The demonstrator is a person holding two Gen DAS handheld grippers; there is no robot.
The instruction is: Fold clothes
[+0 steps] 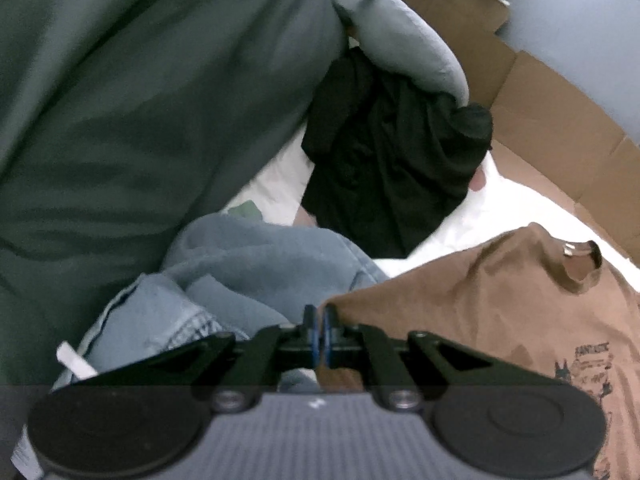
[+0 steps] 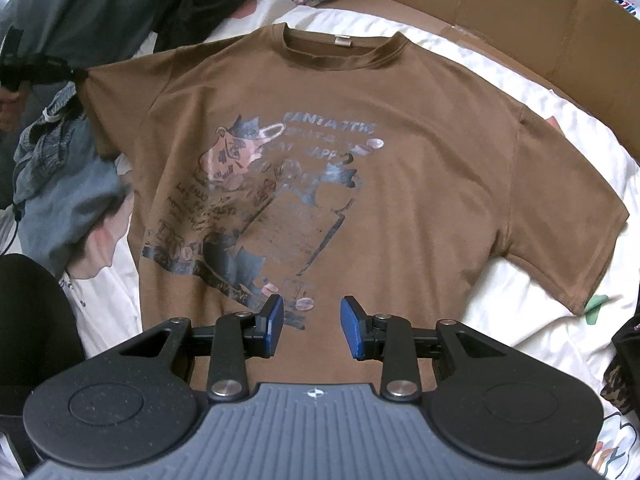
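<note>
Right wrist alone shows the brown T-shirt (image 2: 400, 184) whole, right claw (image 2: 312, 326) spread; left claw (image 1: 319, 330) pinches its sleeve.

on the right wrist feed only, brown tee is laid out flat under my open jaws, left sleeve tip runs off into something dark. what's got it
Observer: The left gripper is shut on the edge of the brown t-shirt, at that sleeve.
Operator: anything piled near that grip
Observer: Blue denim is bunched right beside the left gripper, touching the shirt's edge.
Operator: what's past the denim
Observer: A black garment lies crumpled on the white bedsheet, with a grey-blue roll of fabric resting on top of it.
Operator: and on the far left of that view
Observer: A large dark green cloth fills that whole side.
</note>
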